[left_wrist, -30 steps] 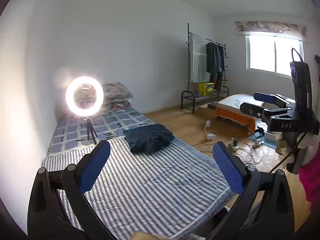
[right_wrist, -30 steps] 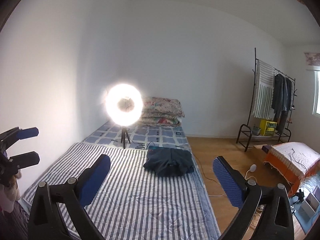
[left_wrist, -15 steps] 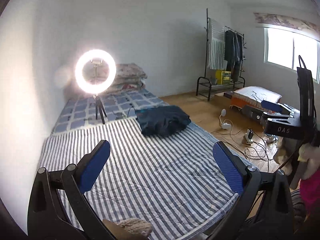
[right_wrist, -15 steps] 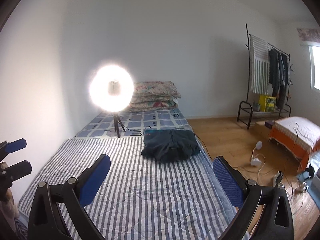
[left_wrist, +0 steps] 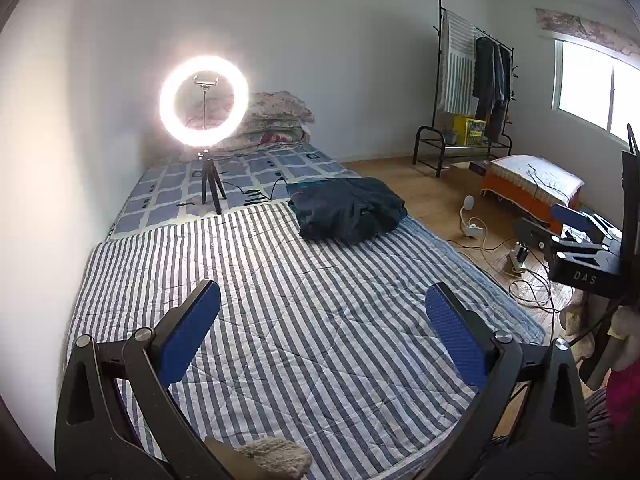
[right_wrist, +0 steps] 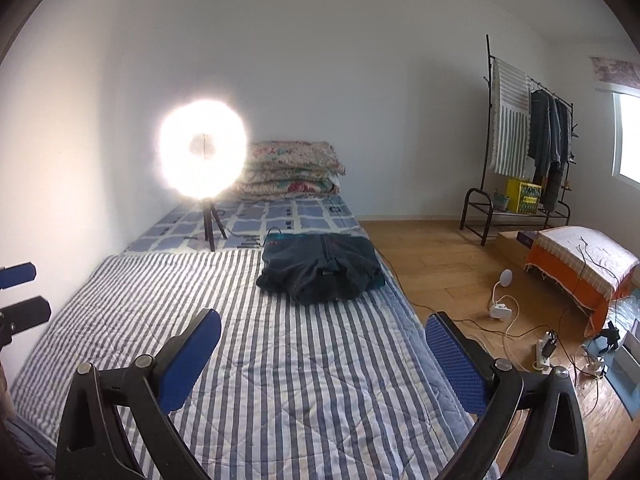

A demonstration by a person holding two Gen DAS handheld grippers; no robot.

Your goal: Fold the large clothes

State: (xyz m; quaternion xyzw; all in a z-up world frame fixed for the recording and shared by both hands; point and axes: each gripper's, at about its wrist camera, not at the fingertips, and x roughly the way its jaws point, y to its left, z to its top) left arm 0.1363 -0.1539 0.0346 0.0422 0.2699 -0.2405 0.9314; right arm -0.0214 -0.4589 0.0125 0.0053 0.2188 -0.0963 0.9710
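**Left wrist view: both tools empty, garment waits far up the bed**

Left wrist view shows your left tool [left_wrist: 322, 320] spread wide with nothing between its blue pads, held above the near end of the striped quilt [left_wrist: 280, 300]. Your right tool [right_wrist: 322, 350] is just as wide and just as empty; from the left camera you can see it off to the right, out over the floor.

Take the ring light [left_wrist: 203, 102] as your landmark. The dark garment [left_wrist: 348, 210] lies bundled on the bed, to the right of the light's tripod and a little nearer to you, at the seam where the striped quilt meets the checked sheet [left_wrist: 240, 172]. It sits close to the bed's right edge. Both tools are well apart from it, with a long stretch of quilt between.

The step in hand looks like the approach. Bring both tools up the bed together and come down on two separate edges of the bundle, not its middle, so it opens flat when you lift. Watch the cable [left_wrist: 276, 186] running just left of the garment, and keep clear of the tripod.
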